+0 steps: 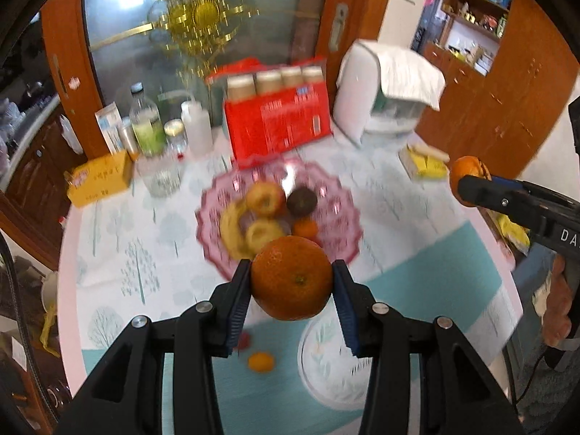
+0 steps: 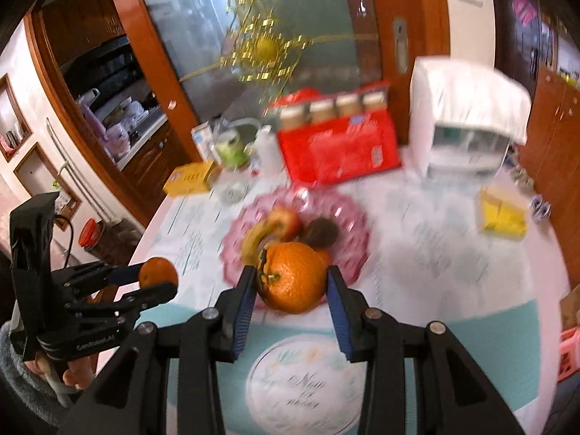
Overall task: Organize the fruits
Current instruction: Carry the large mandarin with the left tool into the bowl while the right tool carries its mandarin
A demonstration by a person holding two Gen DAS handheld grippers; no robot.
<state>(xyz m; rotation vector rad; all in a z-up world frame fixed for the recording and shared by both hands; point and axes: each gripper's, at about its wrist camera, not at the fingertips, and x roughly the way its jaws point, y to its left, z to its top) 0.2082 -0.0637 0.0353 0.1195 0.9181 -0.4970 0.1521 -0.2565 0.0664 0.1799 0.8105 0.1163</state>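
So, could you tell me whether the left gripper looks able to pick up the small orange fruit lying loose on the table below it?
Probably not as things stand: the left gripper is already shut on an orange, so its jaws are full, though nothing covers the small fruit.

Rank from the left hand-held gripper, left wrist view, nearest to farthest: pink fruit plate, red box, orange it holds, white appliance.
1. Orange: clamped in the left hand-held gripper.
2. Pink fruit plate: just beyond it, mid-table.
3. Red box: behind the plate, at the table's back.
4. White appliance: back right; close to the box in depth, so 3 and 4 are a near call.
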